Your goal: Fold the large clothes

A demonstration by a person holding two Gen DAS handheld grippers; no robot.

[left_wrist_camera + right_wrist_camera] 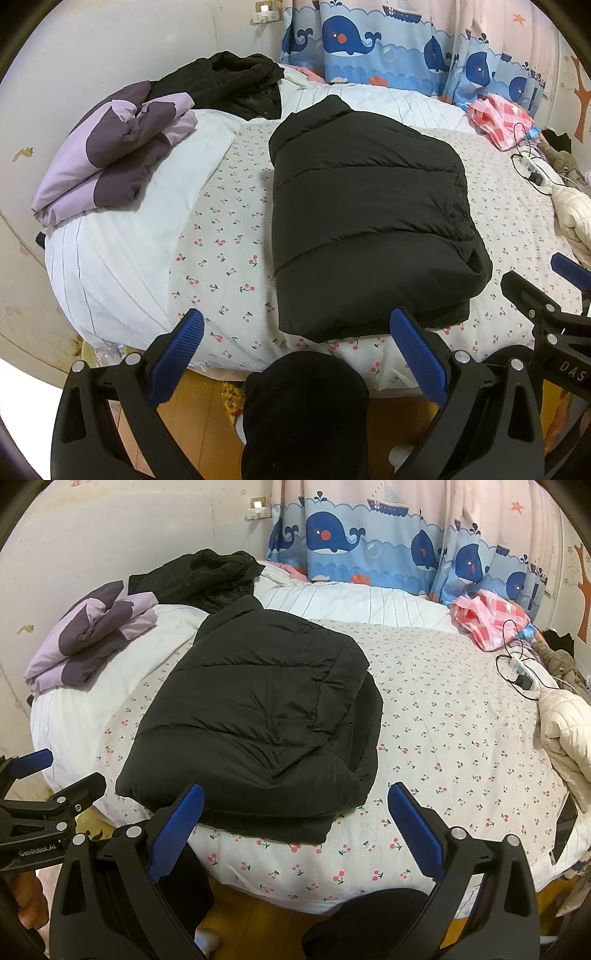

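A black puffer jacket [369, 218] [258, 716] lies folded into a thick rectangle on the cherry-print sheet [229, 243] [443, 723] of the bed. My left gripper [299, 332] hovers open at the bed's near edge, just short of the jacket's front hem, holding nothing. My right gripper [295, 808] is also open and empty, its left finger [184, 812] over the jacket's near edge. The right gripper shows at the right border of the left wrist view, the left gripper at the left border of the right wrist view.
A folded purple jacket [114, 158] [92, 642] and a crumpled black garment [229, 85] [207, 576] rest on the white duvet [122, 258] at the left. A cream jacket [565, 731], power strip [524, 672] and pink checked cloth [487, 620] lie at the right. Whale curtains [369, 542] hang behind.
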